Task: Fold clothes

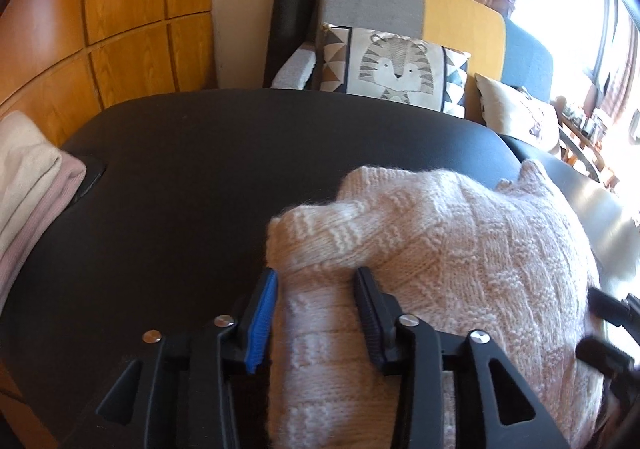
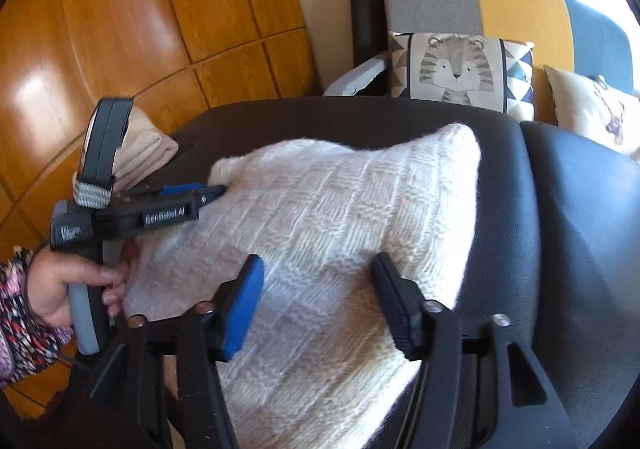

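Knitted wool, pale pink and bulky, makes up the sweater (image 2: 332, 217) lying in a rough rectangle on the black padded table (image 1: 192, 169), partly doubled over, with one thick flap bunched at its left edge. The left gripper (image 1: 316, 313) has its jaws fairly wide with that thick flap between them; whether the pads actually pinch it I cannot tell. The right gripper (image 2: 320, 305) stands wide over the near right part of the sweater, gripping nothing. The person's hand (image 2: 68, 289) holds the left tool's handle. A stack of folded cloths (image 1: 28, 185) sits at the table's far left. The risk I see is the loose, fuzzy knit: a grip on only the top layer could drag it and undo the fold, and yarn could snag on the ribbed pads
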Demonstrator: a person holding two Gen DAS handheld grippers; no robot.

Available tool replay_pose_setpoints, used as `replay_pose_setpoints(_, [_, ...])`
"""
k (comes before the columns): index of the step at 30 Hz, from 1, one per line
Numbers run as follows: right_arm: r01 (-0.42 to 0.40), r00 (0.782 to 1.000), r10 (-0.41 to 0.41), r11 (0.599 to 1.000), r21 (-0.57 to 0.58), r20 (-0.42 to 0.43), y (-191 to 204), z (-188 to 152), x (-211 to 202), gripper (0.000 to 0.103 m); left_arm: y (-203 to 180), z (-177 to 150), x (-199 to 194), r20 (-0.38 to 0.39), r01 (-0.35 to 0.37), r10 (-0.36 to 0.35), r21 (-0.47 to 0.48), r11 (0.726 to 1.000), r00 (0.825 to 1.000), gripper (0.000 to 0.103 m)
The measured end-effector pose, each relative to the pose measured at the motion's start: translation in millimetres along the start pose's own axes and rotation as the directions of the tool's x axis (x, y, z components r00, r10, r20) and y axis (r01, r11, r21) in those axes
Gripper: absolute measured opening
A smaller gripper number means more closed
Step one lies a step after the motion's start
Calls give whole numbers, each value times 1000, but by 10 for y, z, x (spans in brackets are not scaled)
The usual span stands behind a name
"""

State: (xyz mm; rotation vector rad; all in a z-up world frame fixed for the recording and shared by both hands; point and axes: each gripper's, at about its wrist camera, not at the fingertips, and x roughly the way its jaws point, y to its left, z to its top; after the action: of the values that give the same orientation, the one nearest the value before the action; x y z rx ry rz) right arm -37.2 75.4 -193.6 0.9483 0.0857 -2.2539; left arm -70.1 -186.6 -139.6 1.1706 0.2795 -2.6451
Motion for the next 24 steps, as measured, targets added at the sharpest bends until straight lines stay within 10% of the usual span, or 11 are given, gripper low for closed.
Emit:
replay_pose_setpoints(16, [-53, 999, 53, 998, 30, 3, -16, 5, -38, 69, 58, -2, -15, -25, -33, 32, -37, 999, 999, 56])
replay_pose_setpoints(24, [-130, 990, 109, 949, 289, 88, -488, -18, -377, 72, 486, 252, -190, -9, 144, -148, -158, 977, 989, 56])
